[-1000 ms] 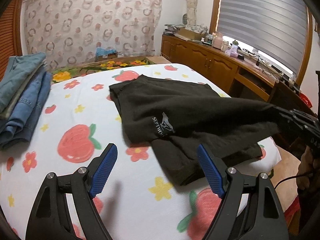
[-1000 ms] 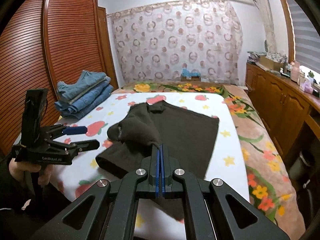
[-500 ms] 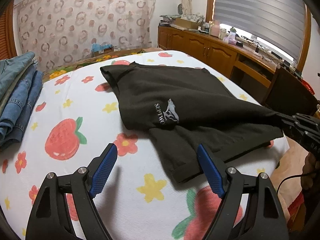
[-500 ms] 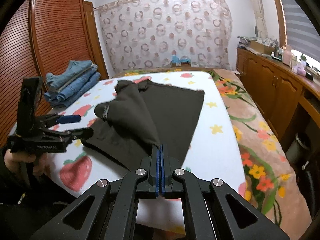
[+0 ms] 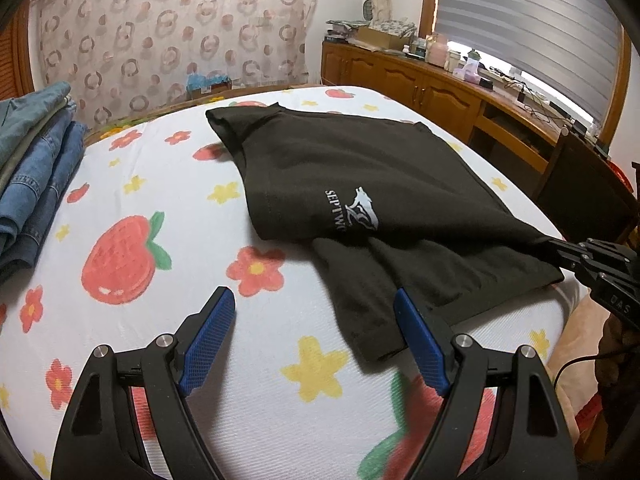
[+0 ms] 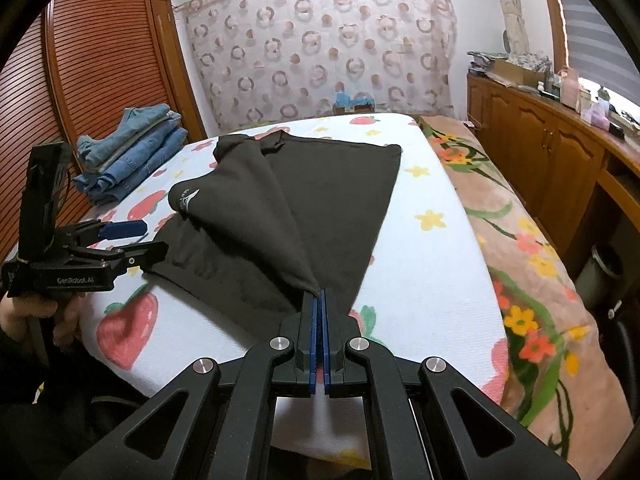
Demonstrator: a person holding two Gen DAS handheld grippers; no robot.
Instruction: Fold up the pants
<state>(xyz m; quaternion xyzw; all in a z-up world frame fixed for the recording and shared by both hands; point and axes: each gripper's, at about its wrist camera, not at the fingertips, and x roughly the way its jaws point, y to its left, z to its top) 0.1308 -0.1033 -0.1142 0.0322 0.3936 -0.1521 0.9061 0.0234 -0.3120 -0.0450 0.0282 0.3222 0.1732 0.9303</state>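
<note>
Black pants with a white logo lie on the fruit-print bed sheet, one layer folded over another. My right gripper is shut on a corner of the top layer of the pants, stretching it taut toward the near bed edge. It also shows at the right edge of the left wrist view as the right gripper. My left gripper hangs open just above the sheet, its right pad at the hem of the lower layer. In the right wrist view the left gripper sits at the pants' left edge, gripping nothing.
A stack of folded jeans lies at the far left of the bed. A floral blanket runs along the bed's right side. A wooden cabinet with clutter stands by the window, and a wooden wardrobe on the left.
The right gripper has pulled the pants' top layer lower and flatter toward the bed edge. The left gripper has sunk a little closer to the sheet and the pants' hem.
</note>
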